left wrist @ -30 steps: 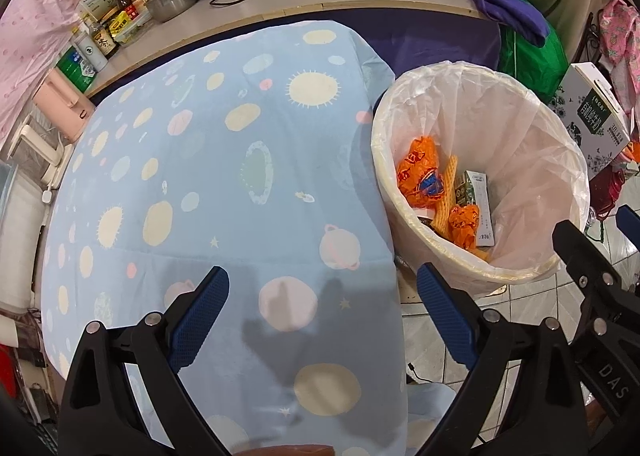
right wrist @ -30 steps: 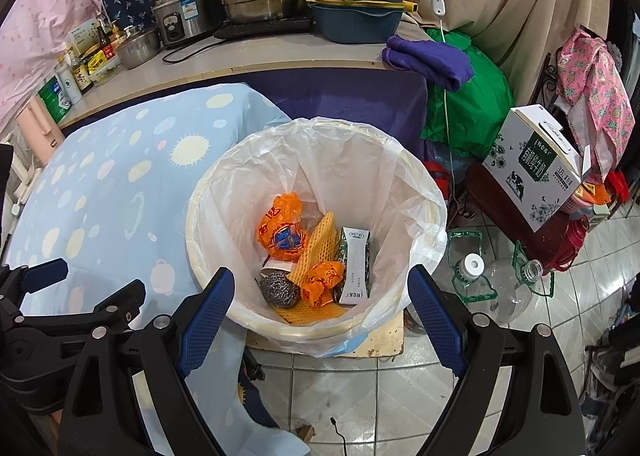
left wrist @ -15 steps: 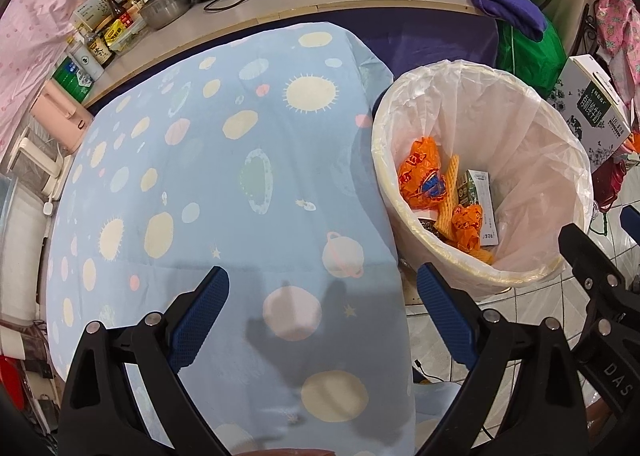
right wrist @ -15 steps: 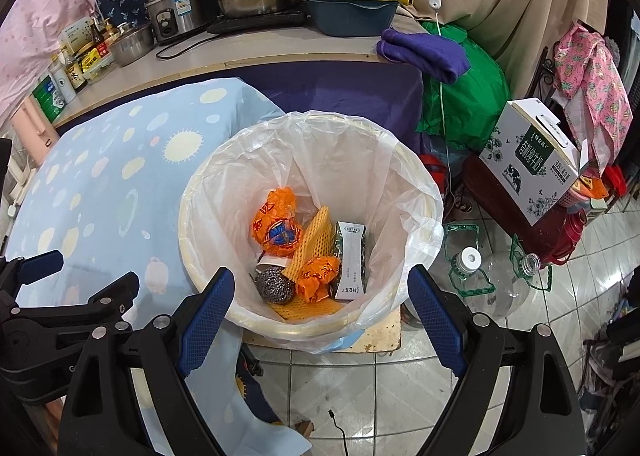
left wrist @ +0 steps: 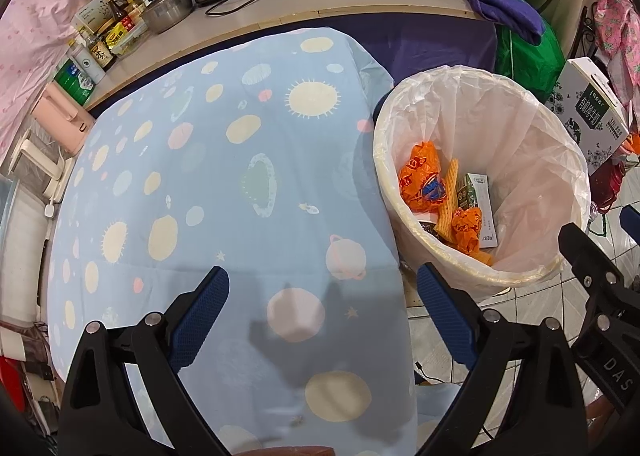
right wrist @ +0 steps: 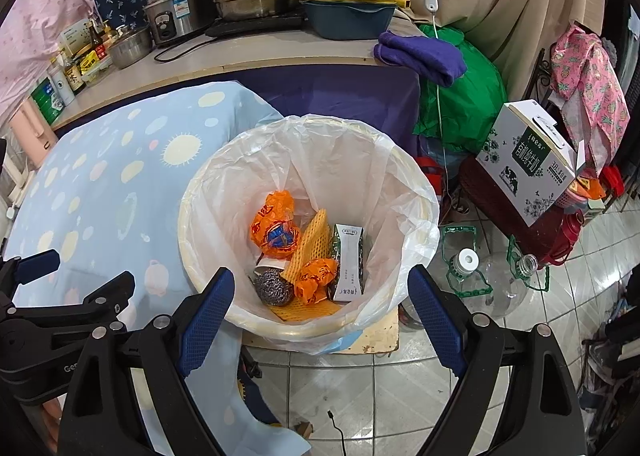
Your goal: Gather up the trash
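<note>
Nothing is moving since a second ago: you are holding both empty grippers, left gripper (left wrist: pixel 322 312) and right gripper (right wrist: pixel 320 304), spread apart beside the trash bin (right wrist: pixel 404 288), where the wrappers (right wrist: pixel 276 228) are already lying, apparently finishing.

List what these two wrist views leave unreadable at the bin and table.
- Bin bottom, left wrist view: near wall hides the steel scourer that the right wrist view shows.
- What lies under the orange wrappers: covered in both views.
- Small print on the carton: too small.
- Table near edge, left wrist view: cut off behind the left tongs.
- Bin's base, right wrist view: partly behind the right tongs.
</note>
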{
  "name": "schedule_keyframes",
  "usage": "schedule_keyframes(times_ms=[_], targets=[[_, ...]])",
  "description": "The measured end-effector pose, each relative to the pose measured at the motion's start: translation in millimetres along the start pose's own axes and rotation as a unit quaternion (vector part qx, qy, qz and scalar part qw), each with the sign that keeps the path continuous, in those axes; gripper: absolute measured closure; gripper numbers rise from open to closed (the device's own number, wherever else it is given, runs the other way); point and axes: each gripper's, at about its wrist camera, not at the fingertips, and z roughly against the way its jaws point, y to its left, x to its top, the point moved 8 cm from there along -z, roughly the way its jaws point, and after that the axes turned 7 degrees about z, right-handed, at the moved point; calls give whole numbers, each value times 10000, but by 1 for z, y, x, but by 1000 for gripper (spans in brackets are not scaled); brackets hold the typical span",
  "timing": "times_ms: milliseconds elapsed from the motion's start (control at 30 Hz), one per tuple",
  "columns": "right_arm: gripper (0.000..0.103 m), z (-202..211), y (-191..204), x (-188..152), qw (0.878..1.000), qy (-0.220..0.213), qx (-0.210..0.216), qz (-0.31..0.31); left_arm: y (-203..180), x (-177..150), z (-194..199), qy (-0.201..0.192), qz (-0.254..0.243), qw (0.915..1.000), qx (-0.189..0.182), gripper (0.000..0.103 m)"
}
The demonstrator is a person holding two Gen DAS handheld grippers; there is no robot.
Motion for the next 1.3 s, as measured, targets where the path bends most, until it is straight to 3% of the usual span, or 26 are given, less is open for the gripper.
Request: schedule_keyframes(times_ms=[733, 933, 1300], targets=[[18, 5, 12, -2, 10000, 7, -13, 45, 9, -3, 5, -82, 78, 9999, -55, 12], [18, -4, 16, -7, 9993, 211, 283, -117, 14, -3, 3, -113, 118, 9999, -5, 12], [18, -7, 19, -6, 9994, 230, 262, -53, 14, -4, 1, -139, 111, 9998, 5, 12]])
